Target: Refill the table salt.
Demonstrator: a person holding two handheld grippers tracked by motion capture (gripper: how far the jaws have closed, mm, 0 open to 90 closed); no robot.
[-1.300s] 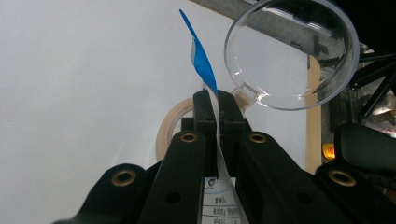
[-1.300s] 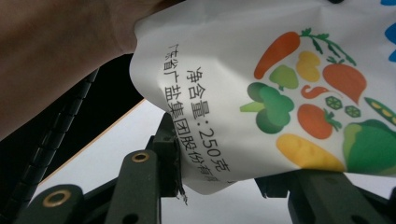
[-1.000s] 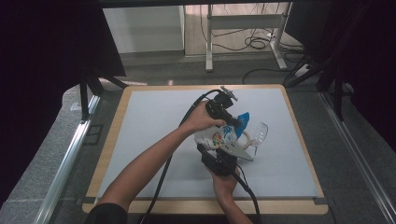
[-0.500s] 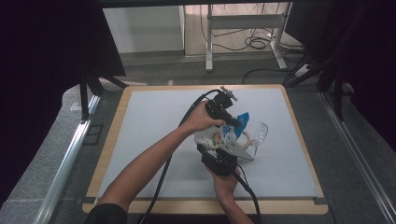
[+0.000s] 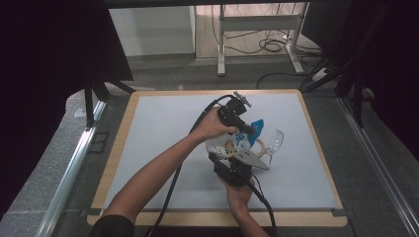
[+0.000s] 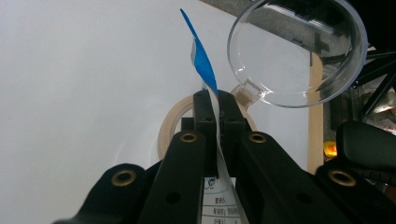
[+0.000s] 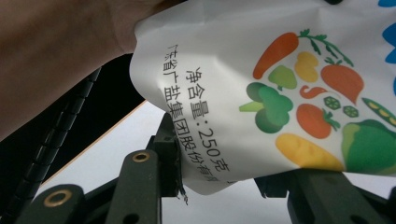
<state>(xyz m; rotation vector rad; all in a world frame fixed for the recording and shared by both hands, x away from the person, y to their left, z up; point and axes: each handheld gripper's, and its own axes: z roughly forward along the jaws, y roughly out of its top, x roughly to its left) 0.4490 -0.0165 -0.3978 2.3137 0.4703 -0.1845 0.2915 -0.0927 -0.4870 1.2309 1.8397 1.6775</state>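
Two claws hold one printed pouch (image 5: 231,146) above the tabletop (image 5: 148,128), unchanged from a second ago: left claw (image 6: 215,100) pinching its blue-tipped edge, right claw (image 7: 219,163) clamping its bottom, so any tearing looks not yet begun.

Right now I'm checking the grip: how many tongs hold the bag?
2. The left tongs pinch the bag at its blue top edge; the right tongs clamp its printed bottom end, nearer the person.
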